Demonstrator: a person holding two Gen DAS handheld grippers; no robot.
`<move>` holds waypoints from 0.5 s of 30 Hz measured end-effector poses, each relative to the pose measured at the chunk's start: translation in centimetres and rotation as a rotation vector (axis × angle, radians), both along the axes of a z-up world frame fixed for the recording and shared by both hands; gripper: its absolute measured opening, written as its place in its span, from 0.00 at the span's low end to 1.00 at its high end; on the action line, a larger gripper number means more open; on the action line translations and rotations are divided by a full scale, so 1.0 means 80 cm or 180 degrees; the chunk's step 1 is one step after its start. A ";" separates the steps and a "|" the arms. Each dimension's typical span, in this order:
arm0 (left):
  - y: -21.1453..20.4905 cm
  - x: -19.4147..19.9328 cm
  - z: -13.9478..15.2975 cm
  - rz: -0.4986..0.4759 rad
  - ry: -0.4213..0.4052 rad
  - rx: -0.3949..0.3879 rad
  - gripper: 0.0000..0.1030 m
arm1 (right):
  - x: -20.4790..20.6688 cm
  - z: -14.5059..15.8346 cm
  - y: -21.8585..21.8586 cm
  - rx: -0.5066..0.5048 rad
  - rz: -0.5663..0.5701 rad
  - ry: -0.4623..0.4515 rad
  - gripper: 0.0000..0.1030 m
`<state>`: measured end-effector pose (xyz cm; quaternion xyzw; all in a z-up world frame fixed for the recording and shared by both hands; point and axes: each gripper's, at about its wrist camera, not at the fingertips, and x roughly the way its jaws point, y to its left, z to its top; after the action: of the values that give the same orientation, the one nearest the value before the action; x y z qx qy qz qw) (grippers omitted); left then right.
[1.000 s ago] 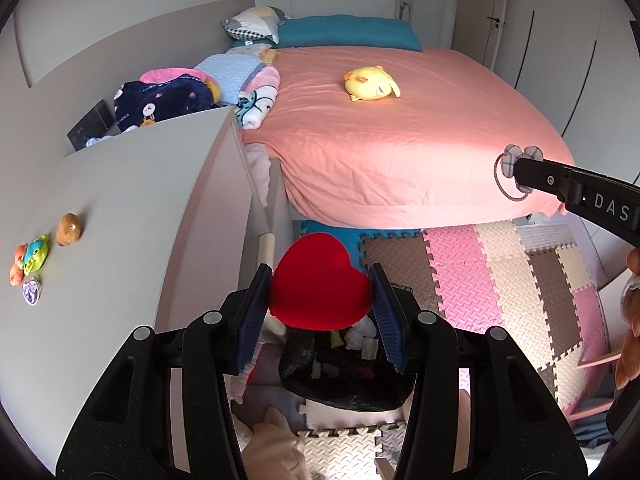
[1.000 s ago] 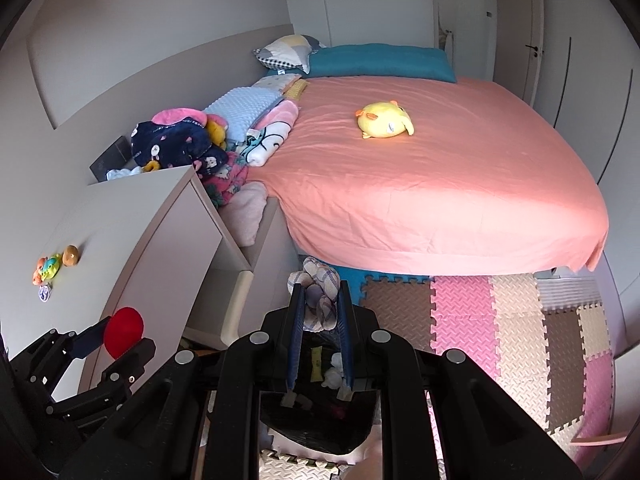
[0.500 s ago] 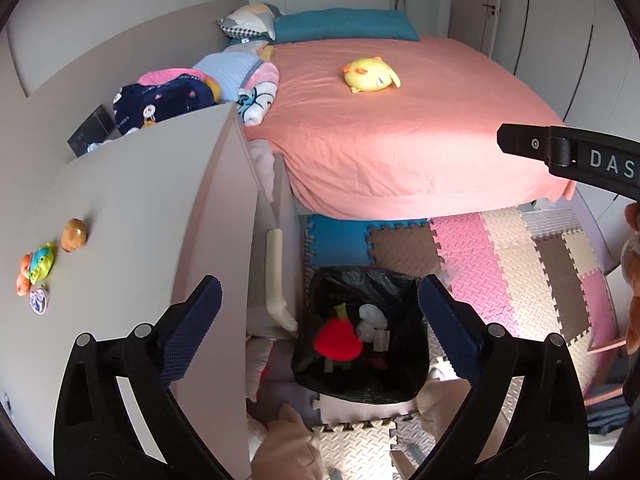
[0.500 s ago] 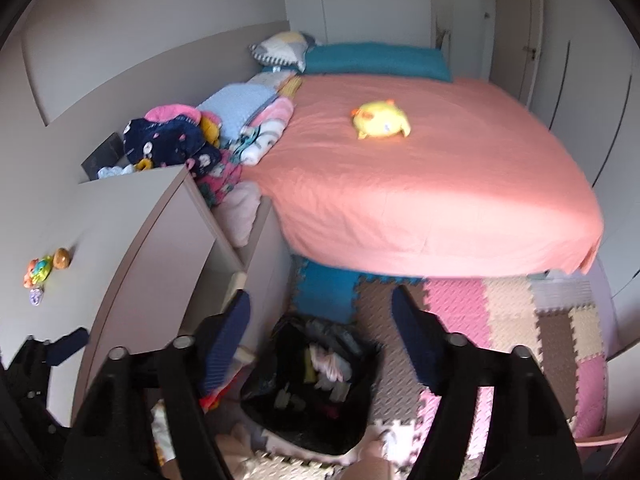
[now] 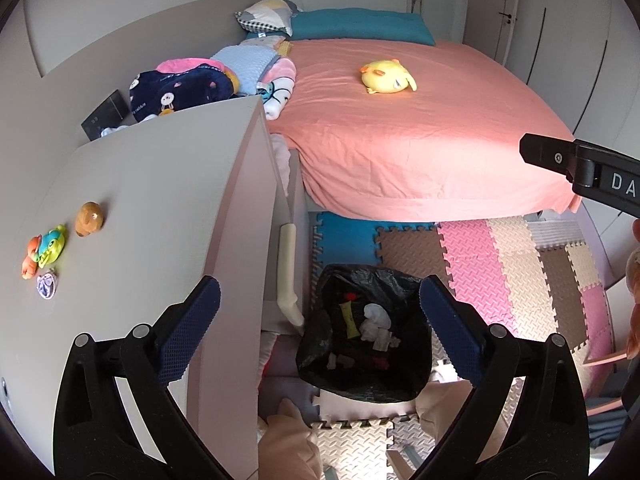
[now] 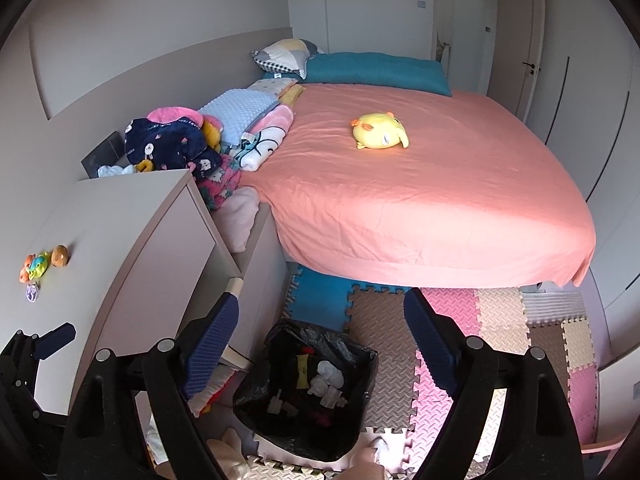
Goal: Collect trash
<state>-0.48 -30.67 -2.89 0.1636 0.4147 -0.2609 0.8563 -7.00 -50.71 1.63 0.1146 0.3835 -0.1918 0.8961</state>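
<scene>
A trash bin lined with a black bag stands on the foam floor mat, right below both grippers. Inside lie crumpled white paper, a yellow wrapper and dark and red scraps. My left gripper hangs over the bin, open wide, with nothing between its blue pads. My right gripper hovers over the same bin; its jaws are opening and hold nothing. One finger of the right gripper juts in at the right edge of the left wrist view.
A white dresser stands left of the bin with small toys on top. Beyond is a bed with a pink sheet, a yellow plush and piled blankets. Coloured foam mats cover the floor to the right.
The left jaws opened and the red heart dropped into the bin. The right jaws opened and let go of the striped bundle. Both grippers stayed over the bin.
</scene>
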 end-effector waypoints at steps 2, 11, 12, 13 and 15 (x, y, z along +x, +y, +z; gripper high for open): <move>0.004 0.000 0.001 0.0015 -0.0013 -0.0005 0.94 | 0.001 0.001 0.004 -0.0001 0.0014 -0.0009 0.82; 0.033 0.009 0.001 0.0156 0.0015 -0.0044 0.94 | 0.015 -0.003 0.031 0.0024 0.0123 -0.0015 0.82; 0.037 0.010 0.001 0.0173 0.0014 -0.0045 0.94 | 0.017 -0.004 0.034 0.0026 0.0137 -0.0019 0.82; 0.041 0.011 0.001 0.0189 0.0012 -0.0049 0.94 | 0.019 -0.004 0.038 0.0028 0.0158 -0.0025 0.82; 0.049 0.014 0.002 0.0224 0.0007 -0.0062 0.94 | 0.023 -0.004 0.046 0.0045 0.0207 -0.0052 0.82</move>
<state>0.65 -26.76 -2.72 0.1403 0.4185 -0.2348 0.8660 -5.20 -47.05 1.27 0.1100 0.3811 -0.1588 0.9041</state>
